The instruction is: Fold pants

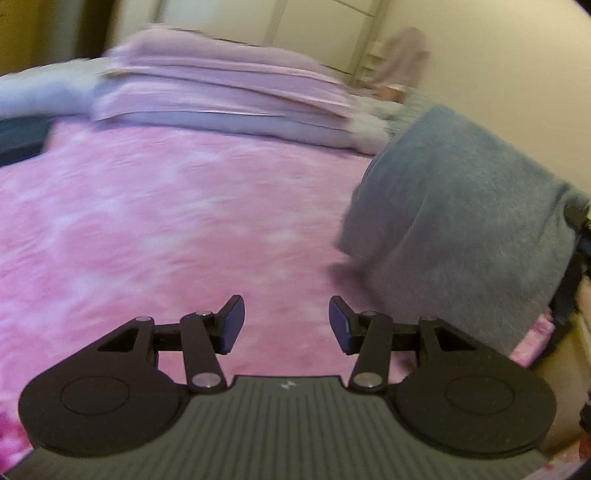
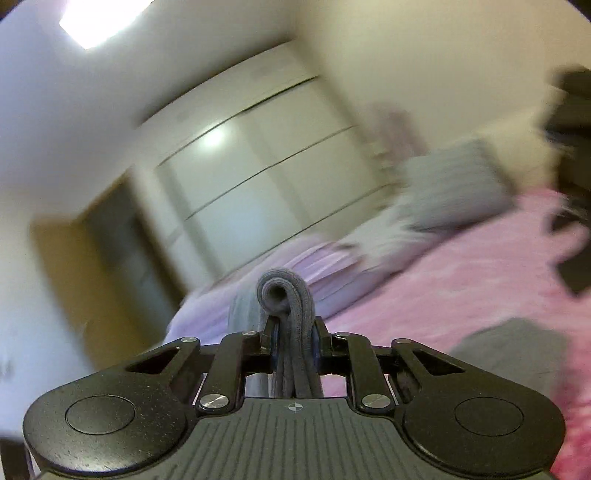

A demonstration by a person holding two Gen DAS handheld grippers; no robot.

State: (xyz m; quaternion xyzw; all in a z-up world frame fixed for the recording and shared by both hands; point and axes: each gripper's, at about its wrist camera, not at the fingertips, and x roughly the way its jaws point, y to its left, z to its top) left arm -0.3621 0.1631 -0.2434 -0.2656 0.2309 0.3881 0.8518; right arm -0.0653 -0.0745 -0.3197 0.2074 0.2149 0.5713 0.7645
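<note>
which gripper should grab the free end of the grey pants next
Left. The left gripper is open and empty over the pink blanket; the right gripper is shut on the grey pants.

**A home bedroom**

A fluffy pink blanket (image 1: 166, 221) covers a bed, with folded lilac bedding (image 1: 221, 88) stacked at its far end. Behind stands a glossy white wardrobe with sliding panels (image 2: 251, 162), cream walls and a lit ceiling lamp (image 2: 99, 18).

I count one pair of grey pants (image 1: 454, 221), one pink blanket (image 1: 166, 229), one stack of folded lilac bedding (image 1: 221, 92), and my two tongs: left tongs (image 1: 287, 325), right tongs (image 2: 293, 338).
</note>
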